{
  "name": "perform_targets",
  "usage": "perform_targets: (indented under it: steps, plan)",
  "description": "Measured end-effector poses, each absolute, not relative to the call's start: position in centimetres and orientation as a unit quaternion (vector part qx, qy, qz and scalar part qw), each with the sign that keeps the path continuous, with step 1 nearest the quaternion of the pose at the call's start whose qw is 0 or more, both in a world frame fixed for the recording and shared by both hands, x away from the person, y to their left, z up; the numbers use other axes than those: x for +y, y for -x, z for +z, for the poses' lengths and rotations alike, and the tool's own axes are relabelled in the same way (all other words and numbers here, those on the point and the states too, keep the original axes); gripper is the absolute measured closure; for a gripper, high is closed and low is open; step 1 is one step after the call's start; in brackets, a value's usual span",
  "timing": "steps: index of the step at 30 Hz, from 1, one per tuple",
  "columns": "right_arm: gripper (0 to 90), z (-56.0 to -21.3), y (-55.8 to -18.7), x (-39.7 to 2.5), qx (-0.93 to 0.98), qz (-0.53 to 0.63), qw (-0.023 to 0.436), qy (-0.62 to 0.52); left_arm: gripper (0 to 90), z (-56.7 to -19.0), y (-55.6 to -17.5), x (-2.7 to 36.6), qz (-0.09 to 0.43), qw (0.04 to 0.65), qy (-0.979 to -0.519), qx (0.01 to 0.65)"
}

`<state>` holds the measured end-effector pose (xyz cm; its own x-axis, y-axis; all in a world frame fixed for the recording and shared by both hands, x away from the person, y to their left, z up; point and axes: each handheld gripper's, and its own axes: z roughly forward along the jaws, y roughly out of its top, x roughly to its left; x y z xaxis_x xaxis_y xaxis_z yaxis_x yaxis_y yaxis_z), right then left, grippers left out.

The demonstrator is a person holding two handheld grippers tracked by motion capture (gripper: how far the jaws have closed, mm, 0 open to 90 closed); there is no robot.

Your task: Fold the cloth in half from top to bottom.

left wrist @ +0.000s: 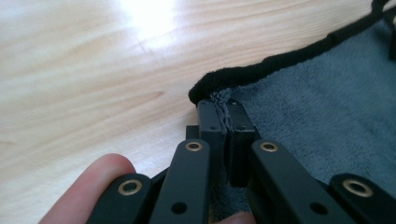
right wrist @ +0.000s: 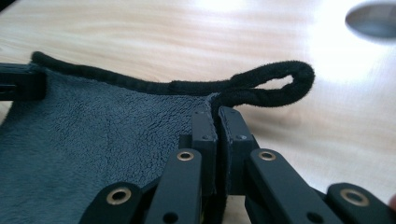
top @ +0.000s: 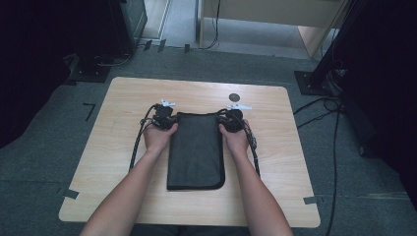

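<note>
We see the folded grey towel [top: 196,150] lying mid-table [top: 123,93]. Left gripper [left wrist: 226,112] clamps its far-left corner, right gripper [right wrist: 216,119] its far-right corner; fabric sits pinched between both jaw pairs.

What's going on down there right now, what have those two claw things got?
Left gripper and right gripper each shut on a far corner of the grey towel. Towel folded, flat on table. Nothing in the way.
</note>
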<state>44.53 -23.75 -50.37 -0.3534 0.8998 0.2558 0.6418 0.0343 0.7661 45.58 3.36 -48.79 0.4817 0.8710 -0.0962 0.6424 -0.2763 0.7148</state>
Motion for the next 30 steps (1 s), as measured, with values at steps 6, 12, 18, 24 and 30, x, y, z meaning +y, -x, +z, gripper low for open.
perform_targets:
  steps: [6, 12, 18, 24, 30]
  plan:
    - [86.0, -47.7, -44.5, -22.8, 0.698, 0.433, 0.192, -0.537, 88.3, -46.3, -46.3, 3.8, 0.172, 0.376, -0.774, 0.479]
    - [86.2, -45.6, -44.3, -23.1, 0.695, 0.447, 0.213, -0.52, 88.5, -44.3, -45.9, 4.6, 0.158, 0.413, -0.766, 0.466]
    - [86.3, -44.3, -42.2, -23.5, 0.702, 0.47, 0.225, -0.485, 88.4, -43.8, -43.9, 5.4, 0.16, 0.434, -0.769, 0.44]
    - [86.3, -43.9, -39.7, -23.5, 0.725, 0.463, 0.243, -0.448, 88.4, -43.6, -41.3, 5.6, 0.17, 0.447, -0.772, 0.418]
    - [86.3, -44.4, -37.3, -24.1, 0.727, 0.473, 0.24, -0.435, 88.3, -43.5, -38.9, 5.8, 0.173, 0.461, -0.774, 0.399]
